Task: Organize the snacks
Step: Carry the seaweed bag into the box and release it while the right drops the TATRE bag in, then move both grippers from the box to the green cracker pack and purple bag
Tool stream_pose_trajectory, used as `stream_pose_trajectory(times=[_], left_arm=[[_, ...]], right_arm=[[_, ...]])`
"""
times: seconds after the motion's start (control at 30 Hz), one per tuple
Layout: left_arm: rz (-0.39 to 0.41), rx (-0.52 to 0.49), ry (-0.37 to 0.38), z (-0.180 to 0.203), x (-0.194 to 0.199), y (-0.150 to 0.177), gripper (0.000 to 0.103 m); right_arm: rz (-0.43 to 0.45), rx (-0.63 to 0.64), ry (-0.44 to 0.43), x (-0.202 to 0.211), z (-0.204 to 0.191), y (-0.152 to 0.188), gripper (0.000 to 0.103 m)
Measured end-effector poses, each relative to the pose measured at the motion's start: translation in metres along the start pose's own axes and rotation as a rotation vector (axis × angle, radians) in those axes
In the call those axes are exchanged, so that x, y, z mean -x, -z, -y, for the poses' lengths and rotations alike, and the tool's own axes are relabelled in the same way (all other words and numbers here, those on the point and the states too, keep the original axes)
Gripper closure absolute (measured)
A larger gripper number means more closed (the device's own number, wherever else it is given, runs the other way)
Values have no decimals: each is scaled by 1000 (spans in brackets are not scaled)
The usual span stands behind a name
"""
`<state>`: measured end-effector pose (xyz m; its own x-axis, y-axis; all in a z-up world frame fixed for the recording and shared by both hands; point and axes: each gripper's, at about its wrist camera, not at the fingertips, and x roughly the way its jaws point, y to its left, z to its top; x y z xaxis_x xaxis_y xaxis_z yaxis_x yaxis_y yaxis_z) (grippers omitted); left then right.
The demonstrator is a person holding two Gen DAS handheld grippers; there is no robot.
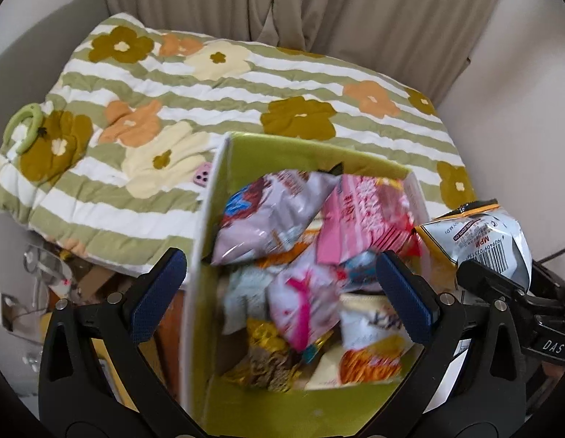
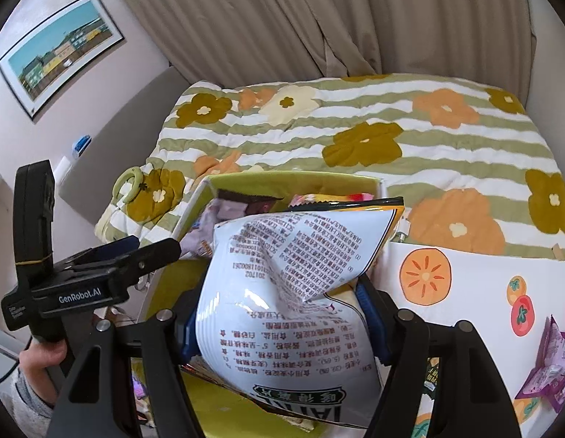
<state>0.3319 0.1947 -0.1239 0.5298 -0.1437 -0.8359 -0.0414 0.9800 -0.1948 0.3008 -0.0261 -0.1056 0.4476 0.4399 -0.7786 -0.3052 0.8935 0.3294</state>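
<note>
Two tools going here. My right tool (image 2: 282, 323) is clamped on a white snack bag (image 2: 282, 310) covered in small print, held up just over the green box (image 2: 300, 179). My left tool (image 1: 280, 292) is spread wide with nothing in it, hanging over that same box (image 1: 355, 412), which is stuffed with snack packets (image 1: 304, 277) in pink, purple and orange.

Box sits at the edge of a bed with a quilt (image 2: 391, 116) in green and white stripes with big olive, orange and cream flowers. A pale green ring (image 1: 25, 127) lies on it, and a little pink thing (image 1: 201, 178) rests just beside the box wall. Beige curtains (image 2: 318, 18) hang behind, and there's a framed picture (image 2: 60, 51) of colourful houses on the wall to the left. A white box (image 2: 464, 292) with orange fruit prints stands to the right of the green one.
</note>
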Motion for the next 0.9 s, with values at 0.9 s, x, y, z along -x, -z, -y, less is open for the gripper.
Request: stream_pose_trajectory(times=[0.9], left_arm=[[57, 28, -11, -42, 36, 50, 0]], right_arm=[[60, 159, 26, -11, -71, 83, 0]])
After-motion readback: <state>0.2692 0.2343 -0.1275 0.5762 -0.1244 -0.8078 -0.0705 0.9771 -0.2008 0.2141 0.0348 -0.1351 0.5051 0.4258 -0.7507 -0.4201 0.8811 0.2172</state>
